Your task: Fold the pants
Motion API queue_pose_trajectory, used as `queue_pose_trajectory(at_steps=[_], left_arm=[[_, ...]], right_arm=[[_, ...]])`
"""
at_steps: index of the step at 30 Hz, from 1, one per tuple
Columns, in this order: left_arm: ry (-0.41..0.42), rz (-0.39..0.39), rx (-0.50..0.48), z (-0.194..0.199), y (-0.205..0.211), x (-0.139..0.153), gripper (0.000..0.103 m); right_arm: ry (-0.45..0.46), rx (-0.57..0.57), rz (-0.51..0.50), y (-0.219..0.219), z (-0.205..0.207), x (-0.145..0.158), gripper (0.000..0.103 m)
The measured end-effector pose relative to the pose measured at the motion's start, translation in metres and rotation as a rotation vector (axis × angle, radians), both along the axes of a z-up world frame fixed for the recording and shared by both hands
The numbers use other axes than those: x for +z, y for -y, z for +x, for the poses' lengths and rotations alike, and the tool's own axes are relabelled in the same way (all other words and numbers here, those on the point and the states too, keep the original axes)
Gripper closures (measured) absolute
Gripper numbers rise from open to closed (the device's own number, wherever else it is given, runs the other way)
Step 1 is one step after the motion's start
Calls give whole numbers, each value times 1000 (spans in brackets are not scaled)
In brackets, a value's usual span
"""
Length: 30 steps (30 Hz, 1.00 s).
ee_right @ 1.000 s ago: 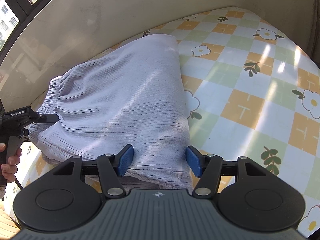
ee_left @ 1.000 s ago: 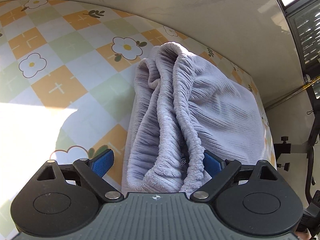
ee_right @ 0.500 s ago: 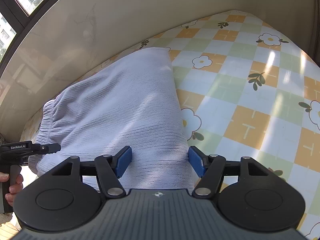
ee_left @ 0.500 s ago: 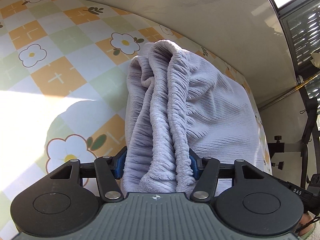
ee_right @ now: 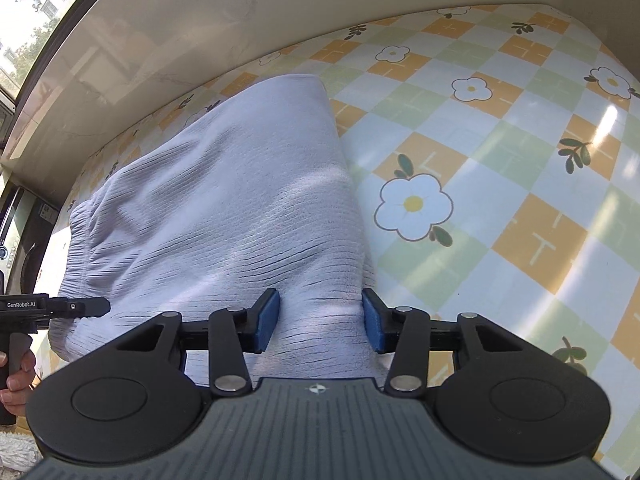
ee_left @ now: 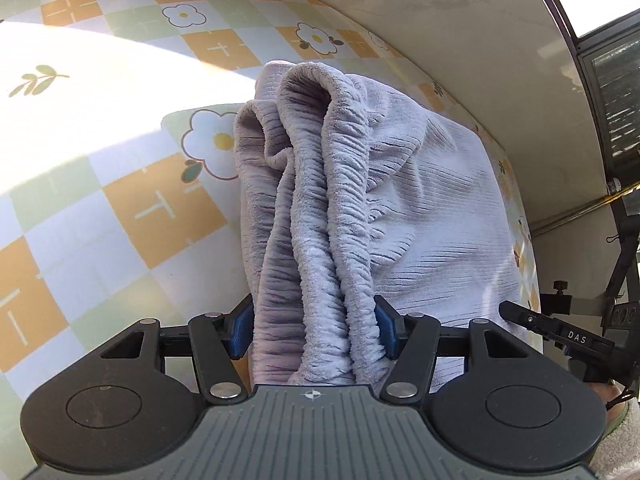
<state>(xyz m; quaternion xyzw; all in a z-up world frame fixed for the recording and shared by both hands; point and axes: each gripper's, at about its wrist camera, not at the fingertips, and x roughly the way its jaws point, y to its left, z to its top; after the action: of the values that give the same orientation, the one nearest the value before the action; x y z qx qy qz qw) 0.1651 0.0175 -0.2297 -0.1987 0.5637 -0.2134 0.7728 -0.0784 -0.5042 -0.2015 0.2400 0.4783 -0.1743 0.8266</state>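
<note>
The lilac ribbed pants (ee_left: 432,216) lie folded on the flowered tablecloth (ee_left: 140,208). My left gripper (ee_left: 316,328) is shut on their bunched, gathered waistband, with both blue pads pressing into the thick folds. In the right wrist view the pants (ee_right: 224,200) stretch away toward the wall. My right gripper (ee_right: 320,322) sits at their near end, its jaws closing on a ridge of fabric that fills the gap between the pads. The right gripper's black tip (ee_left: 560,334) shows at the edge of the left view. The left gripper (ee_right: 60,306) and the hand (ee_right: 16,376) holding it show at the lower left.
The checked tablecloth (ee_right: 520,160) with orange and green squares and white flowers spreads to the right of the pants. A beige wall ledge (ee_right: 200,20) runs along the table's far side, with a window above it. Dark stands (ee_left: 580,304) rise beyond the table's end.
My left jaws went from wide open around the waistband to clamped on it, and the left hand slid sideways across the cloth. My right jaws narrowed onto the fabric.
</note>
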Motion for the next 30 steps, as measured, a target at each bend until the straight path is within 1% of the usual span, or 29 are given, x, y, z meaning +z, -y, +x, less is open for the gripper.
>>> queue_pose_trajectory(at_steps=[3, 5, 7, 11, 14, 18, 21, 23, 25, 26, 28, 30], left_arm=[[5, -11, 11, -1, -5, 1, 35], [-1, -12, 20, 6, -3, 1, 33], [12, 15, 22, 17, 2, 2, 32], [54, 56, -15, 31, 21, 7, 25], [84, 86, -39, 36, 30, 9, 21], [118, 107, -51, 41, 43, 9, 13], [127, 133, -65, 44, 51, 10, 12], [122, 148, -72, 45, 53, 13, 12], [133, 170, -66, 43, 52, 13, 21], [137, 157, -70, 41, 51, 12, 33], [121, 127, -29, 34, 43, 10, 39], [106, 118, 7, 27, 39, 10, 42]], right_arm=[[8, 3, 4, 0, -1, 0, 53], [0, 9, 1, 1, 3, 1, 45], [-5, 25, -11, 2, 9, 3, 45], [13, 25, -22, 8, 19, 3, 40], [28, 11, -11, 14, 26, 0, 37], [35, 0, 2, 20, 36, -6, 35], [28, -2, 19, 25, 43, -13, 33], [29, -6, 32, 26, 44, -16, 32], [33, -15, 56, 27, 46, -20, 31], [40, -19, 56, 28, 47, -21, 31], [38, -4, 57, 28, 51, -21, 31], [36, 7, 64, 30, 55, -21, 31]])
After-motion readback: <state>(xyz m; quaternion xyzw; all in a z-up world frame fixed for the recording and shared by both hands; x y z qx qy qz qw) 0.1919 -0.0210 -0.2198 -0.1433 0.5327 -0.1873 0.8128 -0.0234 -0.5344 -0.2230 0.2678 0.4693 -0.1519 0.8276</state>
